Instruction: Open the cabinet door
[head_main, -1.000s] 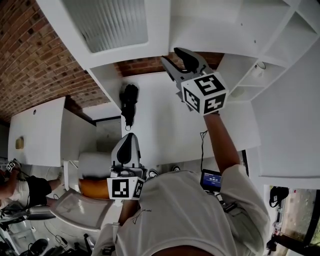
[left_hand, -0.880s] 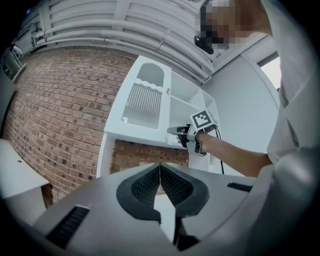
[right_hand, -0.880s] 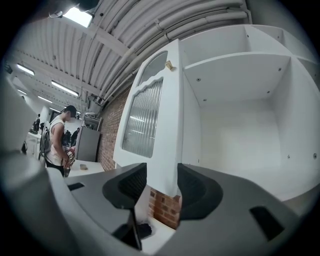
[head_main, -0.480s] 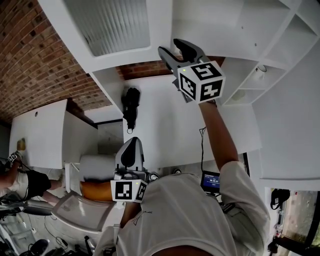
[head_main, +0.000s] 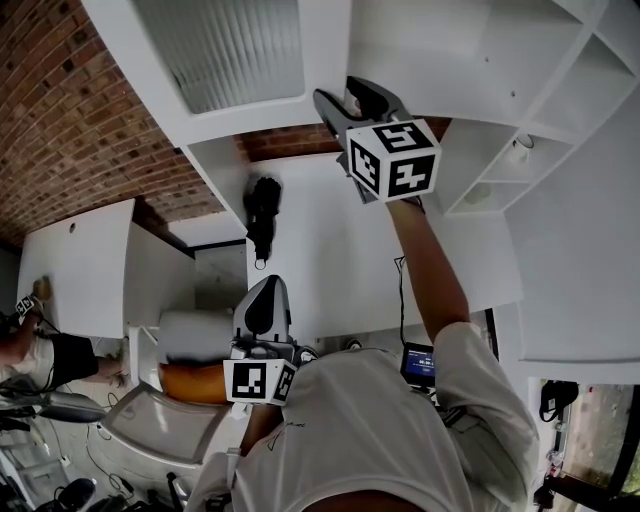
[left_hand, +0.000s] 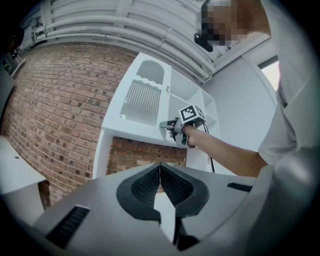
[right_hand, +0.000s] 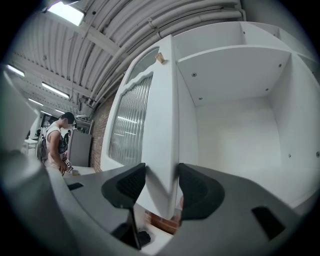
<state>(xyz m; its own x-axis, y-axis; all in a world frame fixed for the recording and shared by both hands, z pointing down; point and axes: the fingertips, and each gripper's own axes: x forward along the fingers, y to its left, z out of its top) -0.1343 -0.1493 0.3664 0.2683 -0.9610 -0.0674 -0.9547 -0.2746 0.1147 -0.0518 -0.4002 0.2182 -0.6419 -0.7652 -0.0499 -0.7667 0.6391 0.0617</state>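
Observation:
The white cabinet door (head_main: 220, 50) with a ribbed glass pane (right_hand: 131, 120) stands swung out from the upper cabinet (right_hand: 235, 125), whose inside shows bare white shelves. My right gripper (head_main: 342, 98) is raised to the door's free edge (right_hand: 167, 125). Its jaws have just been opening, and the edge sits between the pads (right_hand: 192, 187) without being squeezed. The right gripper (right_hand: 161, 175) points level. My left gripper (head_main: 262, 285) hangs low by my chest, shut and empty, with its tips (left_hand: 159, 166) meeting. It looks towards the right gripper (left_hand: 167, 125) at the door.
A brick wall (head_main: 60, 110) runs behind and to the left. A black object (head_main: 262, 205) sits on the white counter under the cabinet. Open white shelves (head_main: 520, 150) stand at the right. A person (right_hand: 55, 145) stands far off at the left.
My right gripper has risen a little and shifted slightly left at the door's edge. The left gripper has stayed where it was.

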